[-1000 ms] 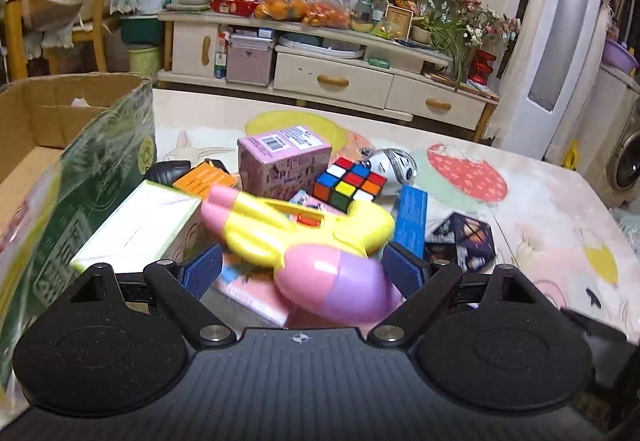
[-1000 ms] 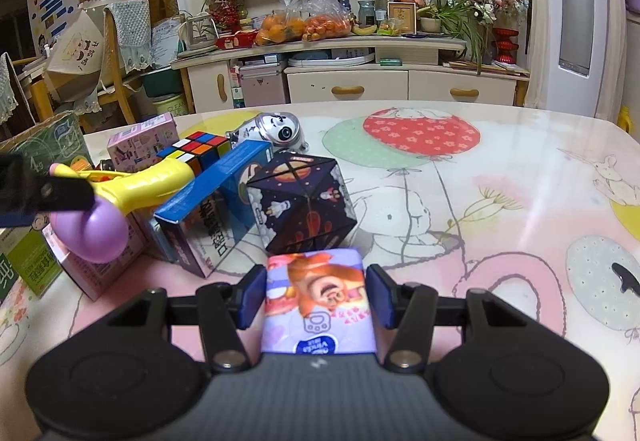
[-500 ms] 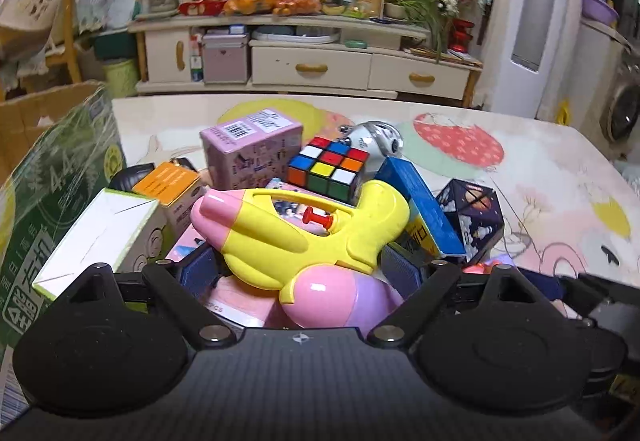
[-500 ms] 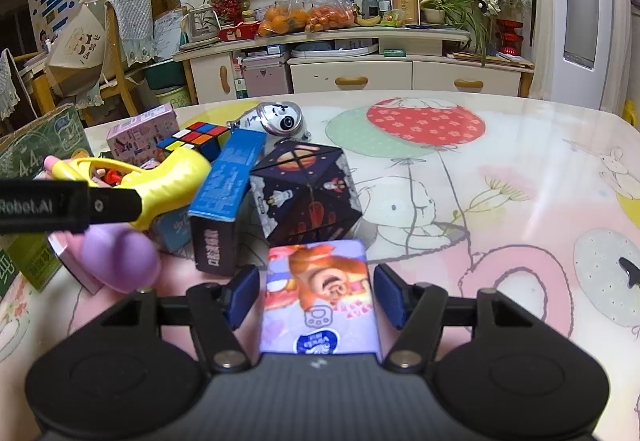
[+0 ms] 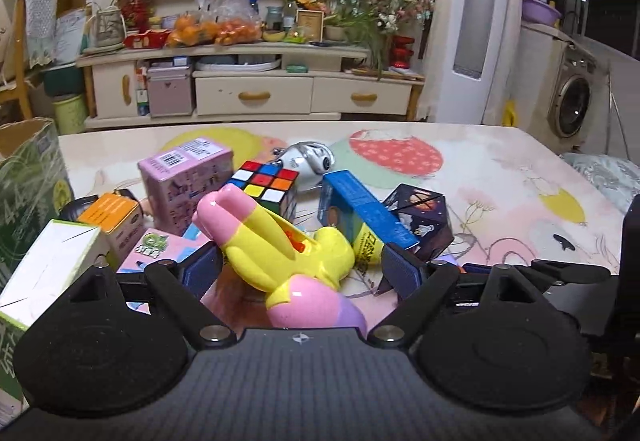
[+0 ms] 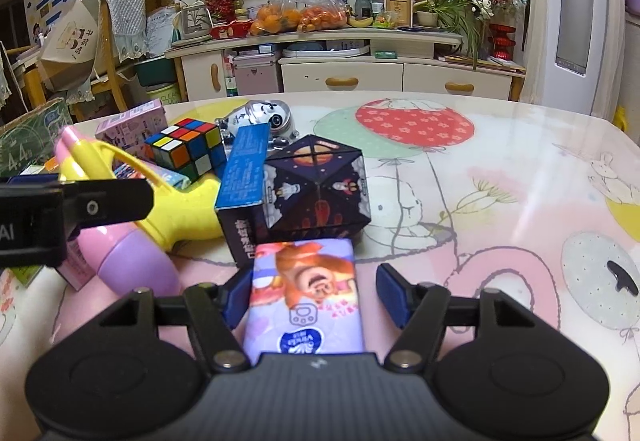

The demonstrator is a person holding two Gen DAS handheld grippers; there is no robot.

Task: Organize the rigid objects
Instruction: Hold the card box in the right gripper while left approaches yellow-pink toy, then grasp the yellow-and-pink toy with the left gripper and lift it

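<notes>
Toys (image 5: 288, 253) crowd cartoon-printed table (image 6: 500, 177) before television cabinet (image 6: 344, 73).

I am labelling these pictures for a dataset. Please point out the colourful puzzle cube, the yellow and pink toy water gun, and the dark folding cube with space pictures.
puzzle cube (image 5: 265, 180), left wrist view, on its top face.
toy water gun (image 5: 280, 249), left wrist view, on its yellow body.
space cube (image 6: 316, 185), right wrist view, on its front face.

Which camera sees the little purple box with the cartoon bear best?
The right wrist view: the purple bear box lies big and close between the opening right gripper fingers. In the left wrist view I cannot find it.
</notes>
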